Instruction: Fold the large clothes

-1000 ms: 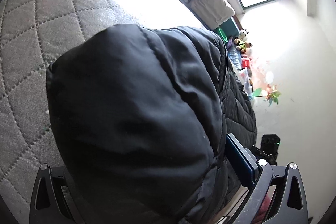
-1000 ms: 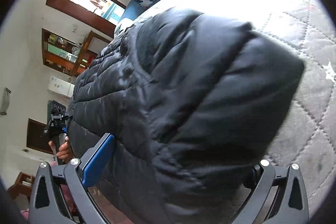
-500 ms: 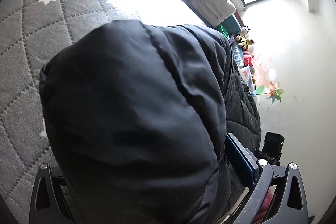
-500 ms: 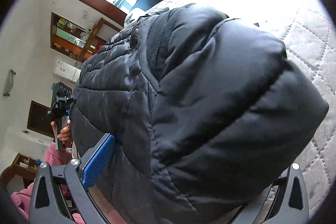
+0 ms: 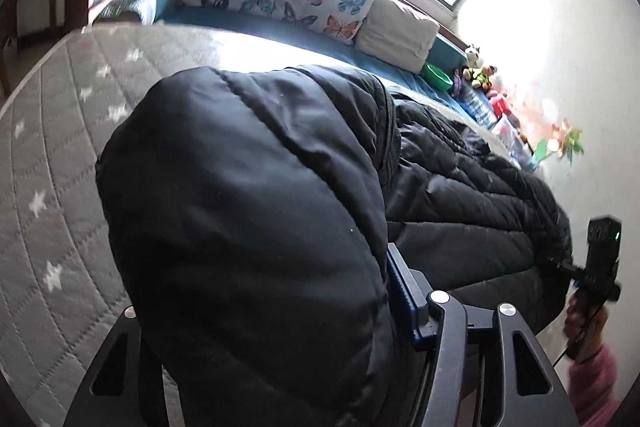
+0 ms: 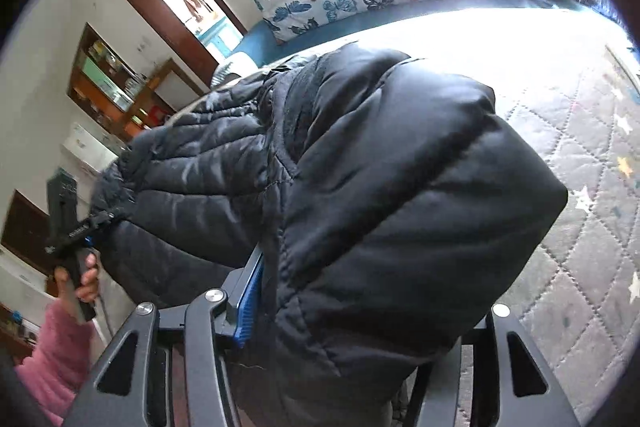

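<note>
Here the left gripper (image 5: 280, 339) and right gripper (image 6: 360, 323) each clamp a padded end of the black jacket (image 5: 460, 195), held stretched above the bed's (image 5: 60, 163) near edge. Slick bulky fabric could slip free, spoiling the fold.

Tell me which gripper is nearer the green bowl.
Right. The right gripper holds the jacket at the end nearest the green bowl; the left gripper holds the opposite end.
</note>
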Demonstrator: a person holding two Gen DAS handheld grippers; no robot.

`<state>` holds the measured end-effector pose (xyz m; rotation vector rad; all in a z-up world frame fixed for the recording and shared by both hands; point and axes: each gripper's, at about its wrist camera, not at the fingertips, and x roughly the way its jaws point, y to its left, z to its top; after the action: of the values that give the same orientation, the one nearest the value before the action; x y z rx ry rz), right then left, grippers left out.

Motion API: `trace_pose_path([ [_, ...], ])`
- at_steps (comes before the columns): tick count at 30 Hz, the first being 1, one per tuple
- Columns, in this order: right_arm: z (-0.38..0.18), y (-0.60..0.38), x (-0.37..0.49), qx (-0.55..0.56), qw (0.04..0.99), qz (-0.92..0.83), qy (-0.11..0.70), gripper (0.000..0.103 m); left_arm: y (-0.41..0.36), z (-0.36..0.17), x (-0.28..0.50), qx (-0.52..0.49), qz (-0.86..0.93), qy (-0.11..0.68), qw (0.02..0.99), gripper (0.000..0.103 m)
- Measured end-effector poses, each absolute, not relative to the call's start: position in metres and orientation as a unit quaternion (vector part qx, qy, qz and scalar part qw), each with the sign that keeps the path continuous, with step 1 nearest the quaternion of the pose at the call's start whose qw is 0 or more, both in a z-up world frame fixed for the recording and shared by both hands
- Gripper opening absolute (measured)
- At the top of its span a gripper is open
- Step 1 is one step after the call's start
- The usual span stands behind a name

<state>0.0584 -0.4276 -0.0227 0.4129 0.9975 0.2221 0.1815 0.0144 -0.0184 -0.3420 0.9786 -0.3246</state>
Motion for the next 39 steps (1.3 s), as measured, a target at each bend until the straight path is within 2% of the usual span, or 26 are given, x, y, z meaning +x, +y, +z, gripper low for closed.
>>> trace_pose_path([
  [2,-0.021,-0.431,0.06,0.21,0.85,0.103,0.471,0.054,0.011,-0.011,0.174,-0.164,-0.15,0.463,0.858,0.054],
  [3,-0.019,-0.431,0.061,0.214,0.851,0.102,0.469,0.05,0.006,-0.002,0.17,-0.156,-0.152,0.454,0.864,0.045],
  [4,-0.015,-0.431,0.06,0.217,0.852,0.102,0.466,0.048,0.001,0.007,0.163,-0.151,-0.16,0.445,0.868,0.041],
  [8,0.003,-0.425,0.059,0.201,0.859,0.101,0.461,0.043,-0.029,0.041,0.155,-0.114,-0.176,0.424,0.881,0.038],
  [16,0.036,-0.452,0.04,0.198,0.872,0.079,0.44,0.04,-0.094,0.078,0.168,-0.132,-0.219,0.419,0.871,0.036],
  [23,0.063,-0.494,0.013,0.185,0.889,0.035,0.417,0.039,-0.209,0.113,0.193,-0.12,-0.267,0.413,0.863,0.036],
  [29,0.084,-0.547,-0.012,0.167,0.902,-0.014,0.397,0.039,-0.326,0.118,0.206,-0.1,-0.311,0.411,0.851,0.036],
  [32,0.074,-0.57,-0.022,0.171,0.902,-0.035,0.396,0.039,-0.38,0.098,0.207,-0.089,-0.319,0.43,0.84,0.036],
  [35,0.039,-0.591,-0.029,0.185,0.889,-0.054,0.415,0.041,-0.422,0.07,0.207,-0.065,-0.308,0.456,0.832,0.038],
  [38,0.001,-0.607,-0.032,0.203,0.871,-0.073,0.442,0.05,-0.439,0.051,0.201,-0.047,-0.29,0.458,0.839,0.053],
  [39,-0.012,-0.614,-0.034,0.22,0.865,-0.079,0.444,0.06,-0.44,0.046,0.199,-0.052,-0.289,0.458,0.839,0.061],
])
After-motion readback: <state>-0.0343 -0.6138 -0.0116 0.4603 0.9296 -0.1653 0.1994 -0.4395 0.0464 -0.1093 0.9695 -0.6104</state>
